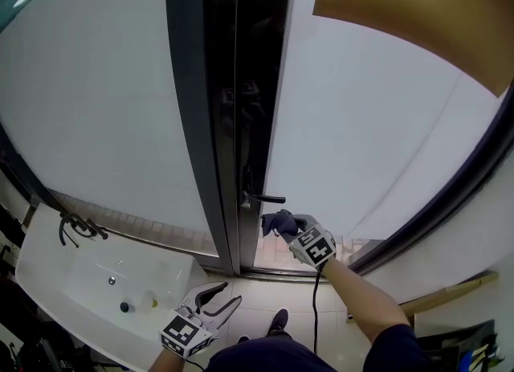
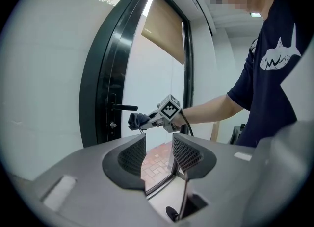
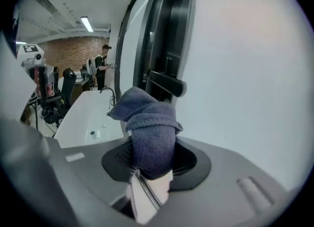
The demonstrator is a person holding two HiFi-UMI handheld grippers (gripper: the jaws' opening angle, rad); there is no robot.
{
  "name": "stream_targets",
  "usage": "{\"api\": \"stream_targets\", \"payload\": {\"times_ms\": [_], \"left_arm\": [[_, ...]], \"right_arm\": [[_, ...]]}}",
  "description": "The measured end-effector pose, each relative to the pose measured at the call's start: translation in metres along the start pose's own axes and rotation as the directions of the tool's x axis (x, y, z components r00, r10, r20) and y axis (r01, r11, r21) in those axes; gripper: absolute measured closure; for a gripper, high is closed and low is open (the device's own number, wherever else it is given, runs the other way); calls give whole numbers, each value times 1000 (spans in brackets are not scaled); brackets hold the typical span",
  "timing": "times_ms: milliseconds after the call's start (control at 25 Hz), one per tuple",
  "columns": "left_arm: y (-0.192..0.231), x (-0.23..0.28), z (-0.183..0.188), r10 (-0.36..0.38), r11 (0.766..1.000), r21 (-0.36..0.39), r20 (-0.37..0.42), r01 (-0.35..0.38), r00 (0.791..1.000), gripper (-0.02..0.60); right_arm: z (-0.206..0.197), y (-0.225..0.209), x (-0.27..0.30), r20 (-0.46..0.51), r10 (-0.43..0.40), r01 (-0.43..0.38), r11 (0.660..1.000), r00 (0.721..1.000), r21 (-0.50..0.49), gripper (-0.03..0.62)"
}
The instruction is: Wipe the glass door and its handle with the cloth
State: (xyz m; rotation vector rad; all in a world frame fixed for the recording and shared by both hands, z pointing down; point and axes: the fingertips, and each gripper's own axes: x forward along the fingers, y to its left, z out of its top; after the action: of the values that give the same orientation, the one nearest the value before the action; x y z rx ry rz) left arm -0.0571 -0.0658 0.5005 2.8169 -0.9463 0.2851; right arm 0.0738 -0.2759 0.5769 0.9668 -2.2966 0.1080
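Note:
A frosted glass door (image 1: 361, 129) in a black frame (image 1: 225, 121) fills the head view. Its black lever handle (image 1: 265, 198) (image 2: 123, 107) (image 3: 167, 84) sticks out from the frame. My right gripper (image 1: 283, 226) (image 2: 142, 121) (image 3: 149, 155) is shut on a bunched dark blue cloth (image 1: 279, 222) (image 2: 137, 120) (image 3: 147, 123). The cloth hangs just below and in front of the handle, close to it but apart. My left gripper (image 1: 217, 298) (image 2: 158, 153) is low at the left, open and empty, pointing toward the door.
A white basin (image 1: 88, 282) (image 3: 88, 118) with a dark tap (image 1: 74, 224) stands at the lower left by the frosted wall pane (image 1: 96, 97). A brown blind (image 1: 418, 1) covers the door's top. Another person (image 3: 102, 64) stands far back in the room.

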Motion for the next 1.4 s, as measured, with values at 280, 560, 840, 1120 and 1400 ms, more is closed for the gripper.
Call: {"api": "stream_targets", "payload": {"times_ms": [280, 560, 840, 1120, 1400], "left_arm": [[2, -2, 2, 35, 999, 0, 5, -35, 999, 417], [14, -12, -9, 93, 995, -42, -34, -95, 995, 417], [23, -7, -10, 100, 994, -44, -31, -101, 994, 417], [25, 0, -13, 88, 995, -41, -33, -89, 996, 417], [25, 3, -13, 82, 996, -39, -37, -83, 996, 418]], "right_arm": [[59, 22, 63, 55, 60, -65, 993, 997, 94, 448], [92, 11, 72, 276, 49, -129, 951, 960, 280, 372], [103, 4, 61, 392, -69, -64, 946, 917, 317, 279], [109, 2, 71, 392, -109, -27, 945, 913, 325, 437], [97, -3, 77, 345, -113, -4, 947, 932, 322, 448]]}}
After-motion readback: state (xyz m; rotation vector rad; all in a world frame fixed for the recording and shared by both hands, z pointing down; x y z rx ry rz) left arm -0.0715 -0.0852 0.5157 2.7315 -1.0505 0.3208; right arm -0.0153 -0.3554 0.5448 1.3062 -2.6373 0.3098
